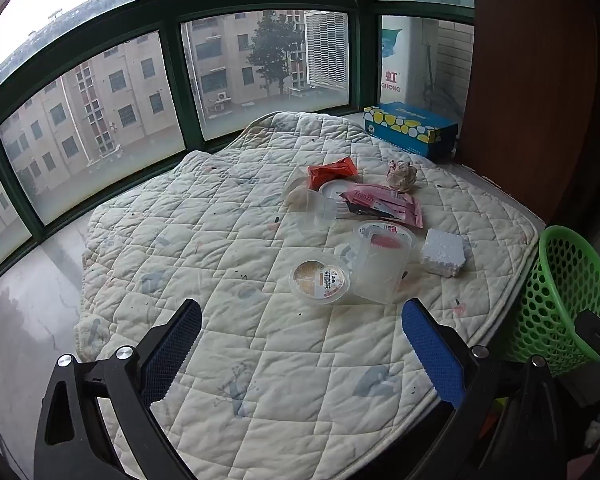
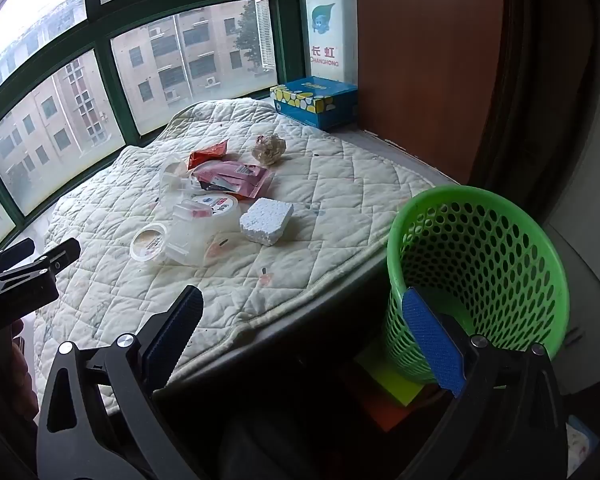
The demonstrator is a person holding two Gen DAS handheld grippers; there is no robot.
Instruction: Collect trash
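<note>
Trash lies in a heap on a quilted pad [image 1: 220, 260]: a round lidded tub [image 1: 319, 282], a clear plastic container [image 1: 380, 260], a white foam block [image 1: 442, 252], a pink wrapper [image 1: 384, 204], a red wrapper [image 1: 332, 172], a crumpled paper ball [image 1: 400, 176] and clear cups [image 1: 312, 200]. My left gripper [image 1: 300, 308] hangs open just short of the tub, holding nothing. A green mesh basket [image 2: 480, 272] stands off the pad's right edge. My right gripper [image 2: 302, 294] is open and empty over that edge, its right finger in front of the basket.
A blue tissue box [image 1: 410, 128] sits at the back right by a brown wooden cabinet [image 1: 520, 80]. Green-framed windows [image 1: 172, 80] ring the far side. The left gripper's side [image 2: 40, 260] shows at the left of the right wrist view.
</note>
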